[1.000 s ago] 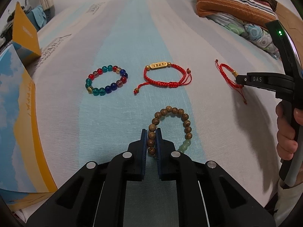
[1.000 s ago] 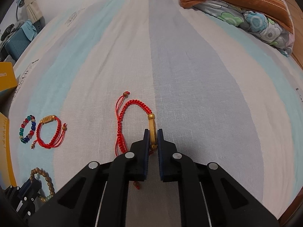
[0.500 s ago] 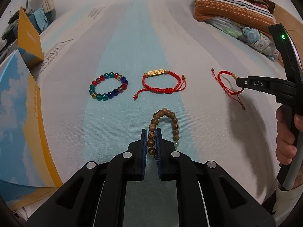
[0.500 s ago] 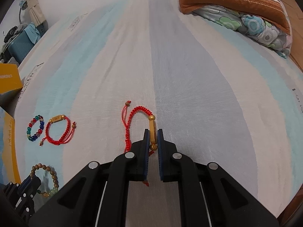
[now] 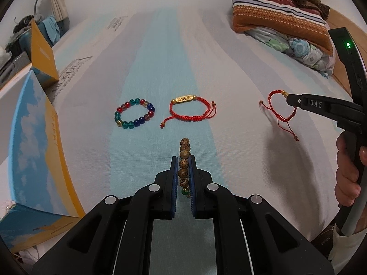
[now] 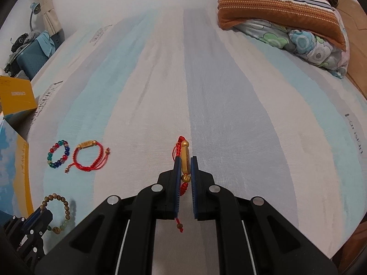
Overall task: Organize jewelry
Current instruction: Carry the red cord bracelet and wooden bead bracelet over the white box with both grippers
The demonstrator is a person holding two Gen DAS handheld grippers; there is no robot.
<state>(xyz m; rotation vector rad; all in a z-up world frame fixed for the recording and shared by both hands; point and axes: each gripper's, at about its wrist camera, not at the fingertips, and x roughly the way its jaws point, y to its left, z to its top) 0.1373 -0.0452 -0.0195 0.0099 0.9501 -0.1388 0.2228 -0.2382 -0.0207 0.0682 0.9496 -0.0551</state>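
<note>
My left gripper (image 5: 183, 160) is shut on a brown wooden bead bracelet (image 5: 184, 154) and holds it hanging edge-on above the striped bedsheet (image 5: 160, 57). My right gripper (image 6: 185, 160) is shut on the gold bar of a red cord bracelet (image 6: 185, 160), lifted off the sheet; the bracelet also shows in the left wrist view (image 5: 278, 107). A coloured glass bead bracelet (image 5: 134, 114) and a second red cord bracelet with a gold bar (image 5: 190, 112) lie flat side by side on the sheet.
An open blue and yellow box (image 5: 32, 142) stands at the left edge of the bed. Folded pillows and blankets (image 5: 279, 16) are piled at the far right. A wooden bed frame (image 6: 353, 52) runs along the right side.
Both grippers have lifted their bracelets off the sheet. The wooden bead bracelet now hangs edge-on, and the red cord bracelet dangles with its tails loose.
</note>
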